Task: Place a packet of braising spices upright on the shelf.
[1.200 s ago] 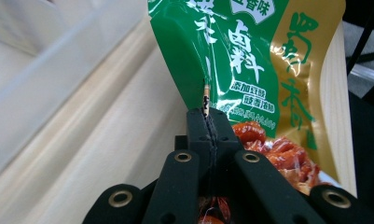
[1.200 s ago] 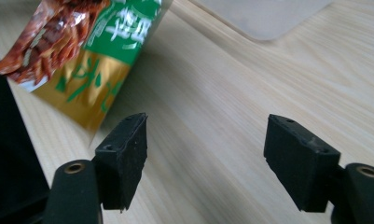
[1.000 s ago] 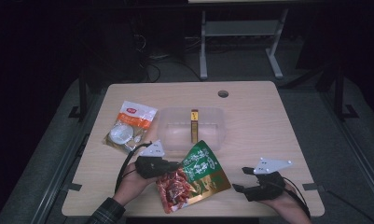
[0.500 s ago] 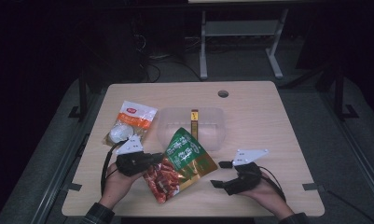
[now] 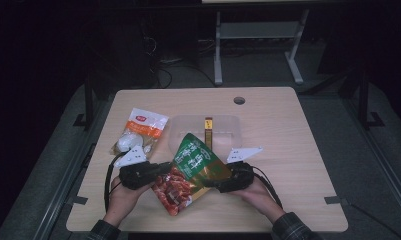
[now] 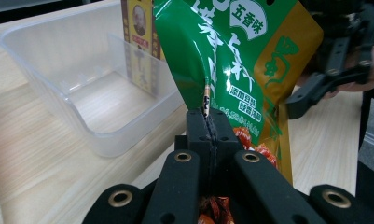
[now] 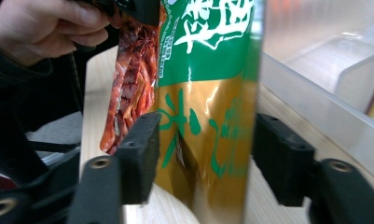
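Left gripper view: fingers (image 6: 208, 135) of the left gripper (image 5: 158, 171) are pinching shut on the edge seam of the green snack pouch (image 6: 240, 60), holding it up off the bench (image 5: 298, 150). Right gripper (image 5: 215, 184) fingers (image 7: 138, 154) have just been closing, standing apart on either side of the pouch's gold lower corner, pads not yet pressing. Clear plastic tray (image 5: 228, 127) is sitting just behind the pouch; a white-and-orange packet (image 5: 140, 130) is lying to its left.

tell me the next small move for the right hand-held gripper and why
Probably finish closing the right hand-held gripper on the green snack bag. Its jaws have just been closing and straddle the bag's gold edge without pressing it, while the left hand-held gripper already pinches the other edge.
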Available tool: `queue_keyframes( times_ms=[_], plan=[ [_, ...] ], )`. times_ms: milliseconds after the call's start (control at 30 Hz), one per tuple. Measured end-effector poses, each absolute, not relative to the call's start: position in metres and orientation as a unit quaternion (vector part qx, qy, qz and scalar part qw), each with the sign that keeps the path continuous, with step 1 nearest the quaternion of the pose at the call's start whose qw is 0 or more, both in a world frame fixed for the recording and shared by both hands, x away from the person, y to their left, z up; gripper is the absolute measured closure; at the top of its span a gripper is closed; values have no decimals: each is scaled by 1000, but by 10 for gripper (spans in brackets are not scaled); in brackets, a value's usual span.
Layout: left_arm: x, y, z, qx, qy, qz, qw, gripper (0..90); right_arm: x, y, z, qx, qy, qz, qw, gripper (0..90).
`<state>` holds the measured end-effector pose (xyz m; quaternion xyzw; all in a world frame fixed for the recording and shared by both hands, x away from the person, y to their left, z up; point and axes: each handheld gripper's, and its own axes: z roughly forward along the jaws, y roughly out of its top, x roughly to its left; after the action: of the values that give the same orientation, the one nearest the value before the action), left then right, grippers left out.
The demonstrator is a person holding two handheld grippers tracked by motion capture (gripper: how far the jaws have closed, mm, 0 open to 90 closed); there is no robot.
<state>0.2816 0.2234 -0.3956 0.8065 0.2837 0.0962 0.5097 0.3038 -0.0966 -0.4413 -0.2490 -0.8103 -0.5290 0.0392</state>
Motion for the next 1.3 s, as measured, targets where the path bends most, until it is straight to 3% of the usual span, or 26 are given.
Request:
queue_keyframes(
  times_ms=[167,367,767,1033,1300],
  plan=[
    [283,222,-396,805,282,96,513,898,307,-97,-442,-247,-798,-546,66,718],
    [283,219,-399,806,274,86,517,895,305,-104,-435,-245,-792,-555,63,875],
    [279,216,-407,827,264,89,488,887,308,-110,-416,-208,-808,-549,56,898],
    [282,227,-406,822,275,102,488,804,310,-109,-405,-190,-826,-529,47,898],
    [276,239,-410,826,278,97,482,576,307,-108,-395,-184,-827,-529,41,898]
  ],
)
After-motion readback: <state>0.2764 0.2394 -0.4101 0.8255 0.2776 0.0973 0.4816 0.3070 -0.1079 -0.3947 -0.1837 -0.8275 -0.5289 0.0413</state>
